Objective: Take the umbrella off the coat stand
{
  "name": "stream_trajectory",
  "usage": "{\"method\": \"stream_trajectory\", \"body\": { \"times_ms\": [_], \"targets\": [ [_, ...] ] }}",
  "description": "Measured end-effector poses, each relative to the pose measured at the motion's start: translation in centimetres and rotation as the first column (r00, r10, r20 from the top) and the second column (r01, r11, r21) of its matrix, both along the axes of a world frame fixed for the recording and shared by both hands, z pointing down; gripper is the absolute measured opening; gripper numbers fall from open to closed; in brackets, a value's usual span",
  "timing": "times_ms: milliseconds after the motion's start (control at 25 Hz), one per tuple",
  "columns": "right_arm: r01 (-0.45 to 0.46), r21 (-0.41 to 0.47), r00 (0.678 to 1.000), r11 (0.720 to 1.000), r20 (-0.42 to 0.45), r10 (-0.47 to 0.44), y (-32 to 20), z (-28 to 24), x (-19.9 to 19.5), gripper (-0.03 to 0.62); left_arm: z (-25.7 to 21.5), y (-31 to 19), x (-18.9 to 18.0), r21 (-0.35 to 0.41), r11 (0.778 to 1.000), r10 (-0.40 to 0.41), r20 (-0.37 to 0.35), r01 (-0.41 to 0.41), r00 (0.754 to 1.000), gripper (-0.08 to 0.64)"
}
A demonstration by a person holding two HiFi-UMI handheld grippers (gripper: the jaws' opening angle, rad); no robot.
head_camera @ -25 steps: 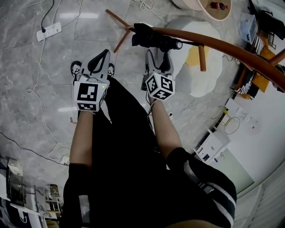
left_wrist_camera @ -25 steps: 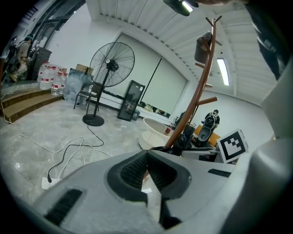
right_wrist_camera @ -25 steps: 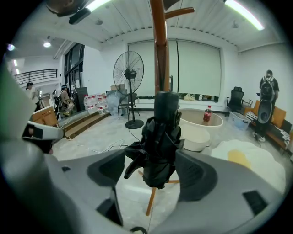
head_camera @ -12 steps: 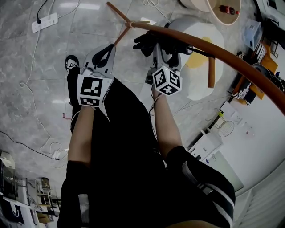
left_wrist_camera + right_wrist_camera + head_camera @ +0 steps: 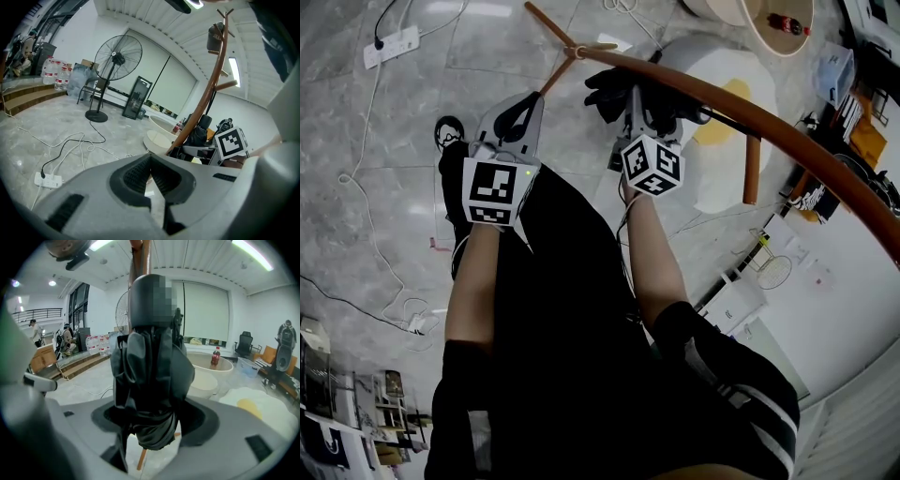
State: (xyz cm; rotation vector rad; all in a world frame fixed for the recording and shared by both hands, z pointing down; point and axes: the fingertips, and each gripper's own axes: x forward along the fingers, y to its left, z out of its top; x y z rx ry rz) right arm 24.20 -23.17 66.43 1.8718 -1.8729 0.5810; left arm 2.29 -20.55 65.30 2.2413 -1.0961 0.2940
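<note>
Hanging close against the curved brown pole of the coat stand (image 5: 797,141), the folded black umbrella (image 5: 150,371) is found between the jaws of the right hand-held gripper (image 5: 645,108). These jaws are closing on it, and the gap between the 2 pads is filled by its fabric. The left hand-held gripper (image 5: 521,111) is held near the right one, over the grey floor (image 5: 412,141), with its jaws clenched together and nothing between them.
</note>
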Motion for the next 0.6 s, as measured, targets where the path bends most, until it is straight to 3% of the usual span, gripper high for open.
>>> {"method": "stream_trajectory", "body": {
  "times_ms": [400,600],
  "targets": [
    [0.036,-0.067,0.999,0.997,-0.031,-0.038,-1.0,0.9,0.2,0.282,0.4,-0.8,-1.4,-0.030,0.999,-0.028,-0.003,0.027,1.000,-0.002],
    [-0.004,-0.095,1.000,0.995,-0.022,0.002,-0.5,0.1,-0.1,0.267,0.2,-0.1,-1.8,-0.057,0.998,0.007,0.002,-0.007,1.000,-0.002]
  ]
}}
